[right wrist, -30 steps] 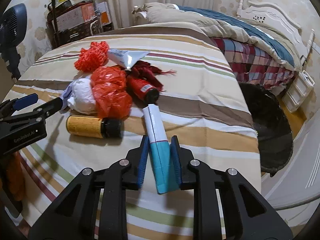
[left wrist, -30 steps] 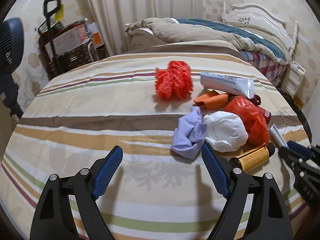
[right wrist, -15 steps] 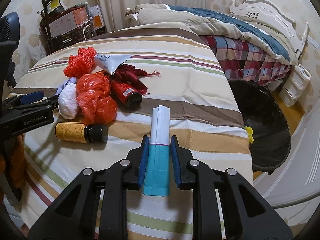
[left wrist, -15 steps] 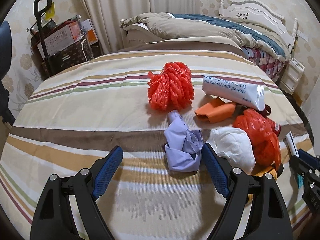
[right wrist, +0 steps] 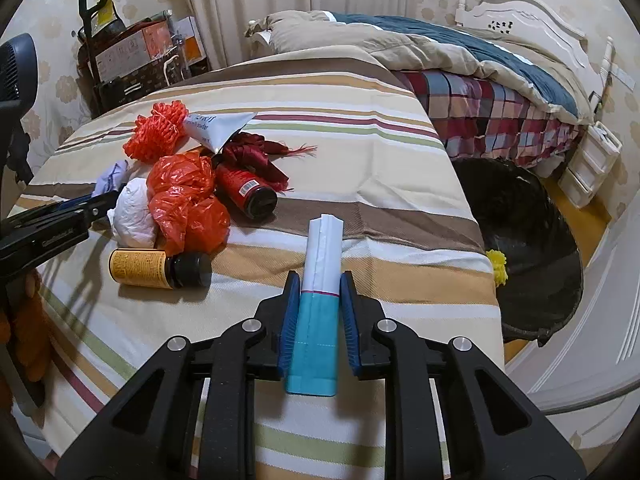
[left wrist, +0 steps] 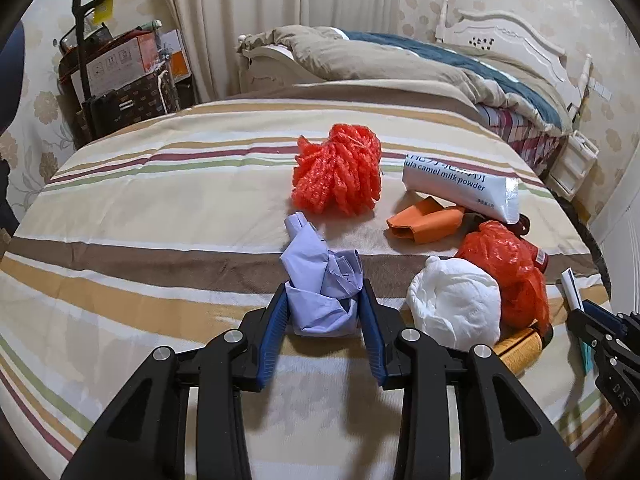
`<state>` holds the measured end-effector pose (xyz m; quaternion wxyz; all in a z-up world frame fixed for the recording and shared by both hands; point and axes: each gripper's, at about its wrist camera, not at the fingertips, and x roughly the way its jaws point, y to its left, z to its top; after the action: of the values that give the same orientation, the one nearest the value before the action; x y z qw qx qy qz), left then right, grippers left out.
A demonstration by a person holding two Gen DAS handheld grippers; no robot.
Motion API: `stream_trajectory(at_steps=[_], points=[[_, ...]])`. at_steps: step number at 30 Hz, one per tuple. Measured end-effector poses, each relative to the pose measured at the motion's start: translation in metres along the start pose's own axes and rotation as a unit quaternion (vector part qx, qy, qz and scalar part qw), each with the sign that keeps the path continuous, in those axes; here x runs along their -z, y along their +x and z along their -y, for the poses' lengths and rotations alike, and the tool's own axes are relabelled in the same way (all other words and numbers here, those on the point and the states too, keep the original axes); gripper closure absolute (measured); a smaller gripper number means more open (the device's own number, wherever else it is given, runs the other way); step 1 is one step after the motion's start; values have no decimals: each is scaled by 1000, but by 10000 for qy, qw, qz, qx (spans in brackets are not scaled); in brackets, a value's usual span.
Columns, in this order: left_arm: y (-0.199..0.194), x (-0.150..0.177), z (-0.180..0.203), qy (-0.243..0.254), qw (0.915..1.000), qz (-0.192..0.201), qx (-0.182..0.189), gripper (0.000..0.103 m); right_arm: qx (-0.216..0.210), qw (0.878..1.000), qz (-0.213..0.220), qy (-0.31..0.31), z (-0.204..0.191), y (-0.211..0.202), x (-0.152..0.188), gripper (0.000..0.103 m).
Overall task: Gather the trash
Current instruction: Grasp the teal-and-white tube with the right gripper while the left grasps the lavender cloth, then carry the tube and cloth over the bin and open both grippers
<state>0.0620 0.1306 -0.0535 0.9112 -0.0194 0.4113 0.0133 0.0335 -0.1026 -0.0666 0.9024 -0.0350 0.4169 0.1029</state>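
Observation:
Trash lies on a striped bedspread (left wrist: 160,208). My left gripper (left wrist: 322,300) is shut on a crumpled lilac paper wad (left wrist: 320,280), its blue pads pressing both sides. My right gripper (right wrist: 319,286) is shut on a white and teal tube (right wrist: 320,280), held above the spread. Beside the lilac wad lie a white wad (left wrist: 456,304), a red plastic bag (left wrist: 508,268), an orange-red mesh ball (left wrist: 340,172), an orange wrapper (left wrist: 424,220) and a white milk-powder tube (left wrist: 460,188). A yellow bottle (right wrist: 140,268) and a red bottle (right wrist: 244,188) lie close by.
A black-lined trash bin (right wrist: 532,248) stands on the floor past the spread's right edge. A bed with a plaid sheet and rumpled quilt (right wrist: 460,60) is behind. A cart with boxes (left wrist: 120,76) stands at the back left, white drawers (right wrist: 592,164) at the right.
My left gripper moved forward over the lilac paper wad and its jaws came together on it. The right gripper kept its hold on the tube, which now sits higher over the spread.

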Motion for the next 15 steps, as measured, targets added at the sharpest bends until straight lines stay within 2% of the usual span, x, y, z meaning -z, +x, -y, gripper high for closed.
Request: stream_trajectory(at_steps=[7, 15], points=[[-21, 9, 5, 38, 9998, 210, -33, 66, -23, 9999, 89, 114, 6, -8, 5, 83], [-48, 8, 27, 128, 9984, 512, 183, 66, 47, 9993, 253, 253, 16, -24, 6, 83]])
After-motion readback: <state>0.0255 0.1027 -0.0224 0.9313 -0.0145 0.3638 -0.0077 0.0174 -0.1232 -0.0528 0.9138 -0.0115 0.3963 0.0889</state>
